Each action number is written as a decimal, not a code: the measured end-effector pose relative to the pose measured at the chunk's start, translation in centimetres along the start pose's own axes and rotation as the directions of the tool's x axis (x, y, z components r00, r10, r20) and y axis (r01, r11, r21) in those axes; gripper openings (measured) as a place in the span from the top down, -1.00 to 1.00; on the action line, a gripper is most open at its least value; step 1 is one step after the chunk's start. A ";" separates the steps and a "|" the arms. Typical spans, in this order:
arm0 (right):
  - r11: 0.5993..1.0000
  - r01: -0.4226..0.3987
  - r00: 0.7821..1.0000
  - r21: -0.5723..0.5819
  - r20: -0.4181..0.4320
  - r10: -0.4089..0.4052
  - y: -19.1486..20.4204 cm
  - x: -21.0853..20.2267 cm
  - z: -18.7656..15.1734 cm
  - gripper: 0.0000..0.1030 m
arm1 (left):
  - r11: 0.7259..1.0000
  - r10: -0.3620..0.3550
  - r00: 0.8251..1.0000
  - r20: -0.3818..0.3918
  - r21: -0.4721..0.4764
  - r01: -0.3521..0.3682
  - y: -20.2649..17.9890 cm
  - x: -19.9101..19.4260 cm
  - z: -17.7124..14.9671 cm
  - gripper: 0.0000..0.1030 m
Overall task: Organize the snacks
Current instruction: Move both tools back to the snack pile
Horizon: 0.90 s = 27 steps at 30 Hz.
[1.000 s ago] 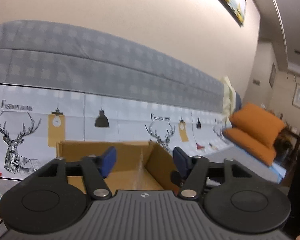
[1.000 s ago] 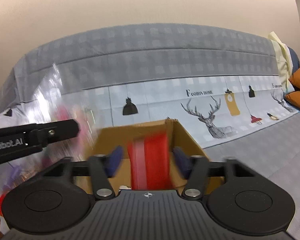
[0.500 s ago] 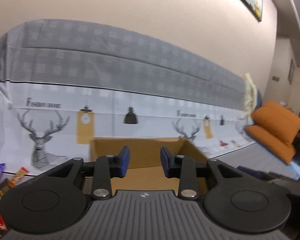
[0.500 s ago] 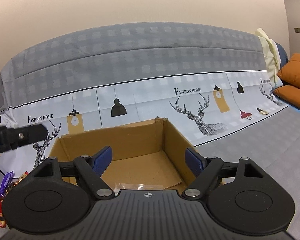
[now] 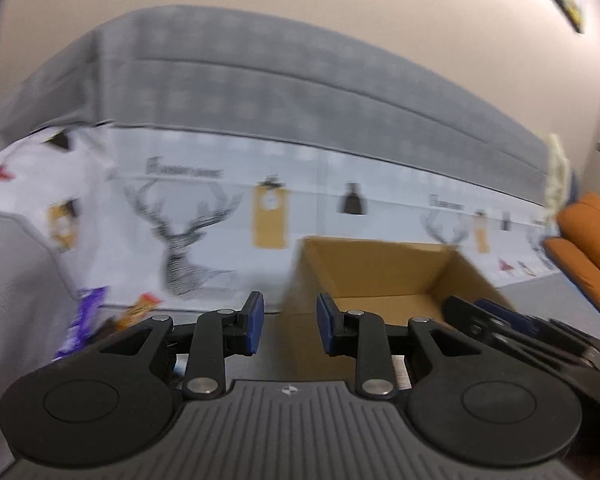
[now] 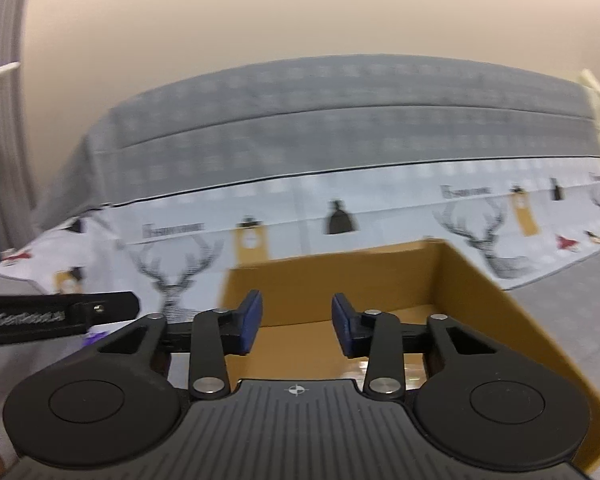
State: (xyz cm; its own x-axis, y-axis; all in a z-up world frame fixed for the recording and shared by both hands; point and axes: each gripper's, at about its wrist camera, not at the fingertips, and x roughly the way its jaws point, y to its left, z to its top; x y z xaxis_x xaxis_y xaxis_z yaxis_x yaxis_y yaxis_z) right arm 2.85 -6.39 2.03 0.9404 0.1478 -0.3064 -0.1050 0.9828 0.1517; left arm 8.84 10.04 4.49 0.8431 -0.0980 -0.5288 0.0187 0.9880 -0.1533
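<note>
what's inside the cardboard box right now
The cardboard box shows bare brown walls and floor. The right gripper hides the near floor, so anything lying there cannot be seen.

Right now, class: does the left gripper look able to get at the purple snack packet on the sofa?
Probably yes. The purple snack packet lies just left of the left gripper, whose closing jaws hold nothing, and nothing stands between them. The cardboard box sits off to the right.

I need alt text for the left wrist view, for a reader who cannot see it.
The left claw, nothing between its closing blue pads, points past an open cardboard box on a grey sofa. Snack packets lie at the lower left; the right claw reaches in from the right.
</note>
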 end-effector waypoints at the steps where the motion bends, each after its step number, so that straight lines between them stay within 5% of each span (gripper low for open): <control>1: 1.000 -0.019 1.000 -0.011 0.002 0.019 0.7 -0.1 -0.1 0.22 | 1.000 0.026 1.000 -0.008 -0.016 -0.026 0.9 -0.1 0.1 0.38; 12: 0.961 -0.229 0.973 -0.157 -0.029 0.227 8.4 0.3 -2.0 0.22 | 0.942 0.260 0.957 -0.130 -0.183 -0.280 9.7 -0.4 0.2 0.38; 18: 0.934 -0.297 0.955 -0.200 -0.084 0.285 11.8 1.9 -3.7 0.22 | 0.924 0.321 0.938 -0.133 -0.172 -0.341 11.5 0.0 -0.6 0.38; 21: 0.925 -0.315 0.948 -0.215 -0.114 0.296 13.5 3.2 -4.7 0.22 | 0.902 0.325 0.931 -0.164 -0.241 -0.358 13.2 0.5 -1.1 0.38; 27: 0.919 -0.301 0.952 -0.255 -0.143 0.272 16.2 7.0 -6.4 0.22 | 0.880 0.352 0.921 -0.167 -0.277 -0.386 14.8 1.0 -1.2 0.38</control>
State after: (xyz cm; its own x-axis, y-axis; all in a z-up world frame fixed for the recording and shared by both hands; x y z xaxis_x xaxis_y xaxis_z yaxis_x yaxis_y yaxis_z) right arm 5.67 11.24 -3.65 0.8201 0.4235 -0.3848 -0.4617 0.8870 -0.0079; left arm 9.32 24.44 0.74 0.6934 0.2377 -0.6802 -0.4583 0.8740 -0.1617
